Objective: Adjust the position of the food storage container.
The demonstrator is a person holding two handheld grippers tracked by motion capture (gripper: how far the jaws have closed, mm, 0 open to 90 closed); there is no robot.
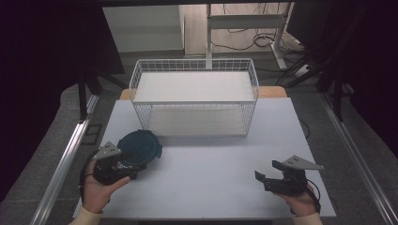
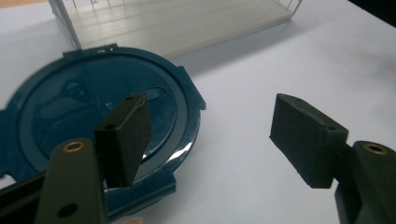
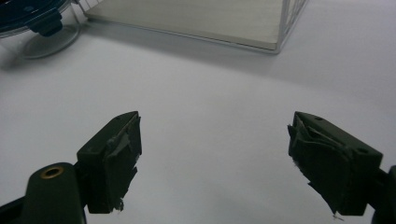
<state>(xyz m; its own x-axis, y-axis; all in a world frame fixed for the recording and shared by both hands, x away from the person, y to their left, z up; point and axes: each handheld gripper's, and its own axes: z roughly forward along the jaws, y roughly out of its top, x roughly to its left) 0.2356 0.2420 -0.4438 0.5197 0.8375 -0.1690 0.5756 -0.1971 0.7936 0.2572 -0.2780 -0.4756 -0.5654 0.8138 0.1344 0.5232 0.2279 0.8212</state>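
Notably, no brand, label or readable writing is made out on anything in view (the surfaces are plain or too blurred).

A round dark teal container lid (image 1: 140,148), with clip tabs at its rim, is seen at the near-left of the white table (image 1: 211,164), just in front of the left corner of a white wire basket (image 1: 195,96). From the right gripper view the lid (image 3: 28,16) is seen seated on a clear container (image 3: 49,42) that stands on the table. The basket is set at the far middle of the table, with a pale board as its floor; nothing is seen inside it. Bare tabletop lies between lid and basket mouth, and nothing is placed in the way. Beyond the table, a desk frame and loose cables (image 1: 263,40) are noted on the floor.

The left gripper (image 1: 123,165) is held in the person's left hand (image 1: 98,190) at the near edge of the lid. Its jaws are spread wide: in the left gripper view one pad (image 2: 128,137) is seen over the lid's near rim, the other (image 2: 303,137) out over bare table. Whether the first pad touches the lid cannot be told; nothing is pinched.

The right gripper (image 1: 267,173) is held in the right hand (image 1: 302,201) at the near-right, well apart from the lid. Its jaws are likewise spread, with only white table between the worn pads (image 3: 116,163).
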